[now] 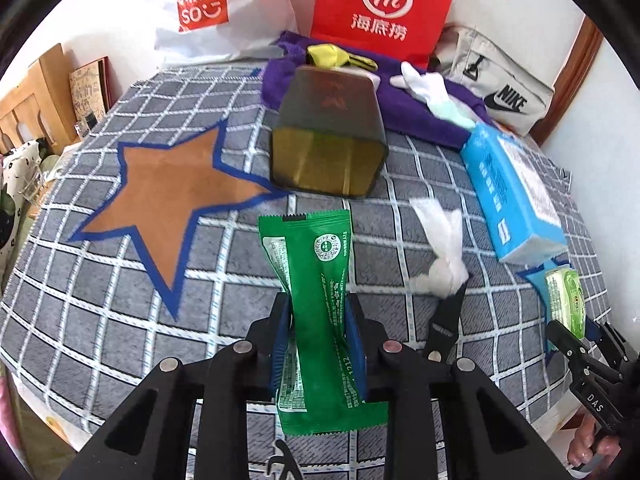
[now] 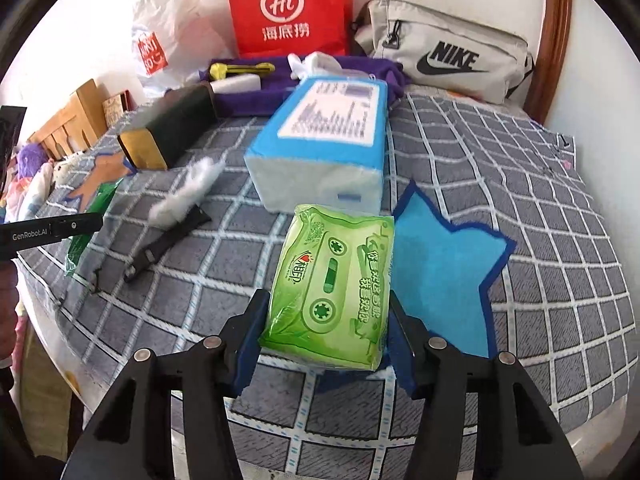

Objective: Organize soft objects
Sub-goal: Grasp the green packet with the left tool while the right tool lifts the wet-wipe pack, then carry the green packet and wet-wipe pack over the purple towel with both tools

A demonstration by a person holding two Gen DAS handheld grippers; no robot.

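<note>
My left gripper (image 1: 319, 308) is shut on a dark green snack packet (image 1: 316, 280) and holds it upright above the grey checked cloth (image 1: 120, 320), to the right of the brown star patch (image 1: 168, 196). My right gripper (image 2: 325, 316) is shut on a light green tissue pack (image 2: 332, 288) beside the blue star patch (image 2: 440, 272). The pack and right gripper also show in the left wrist view (image 1: 564, 300). A blue tissue box (image 2: 324, 144) lies just beyond the pack. A white cotton wad (image 1: 440, 248) lies on the cloth between the grippers.
A dark tin (image 1: 332, 136) lies on its side mid-cloth. A black clip tool (image 2: 168, 244) lies by the wad. Behind are a purple towel (image 1: 420, 112) with a white cloth and yellow item, a red bag (image 1: 384, 4), a white Miniso bag (image 1: 208, 4), a Nike pouch (image 2: 444, 56).
</note>
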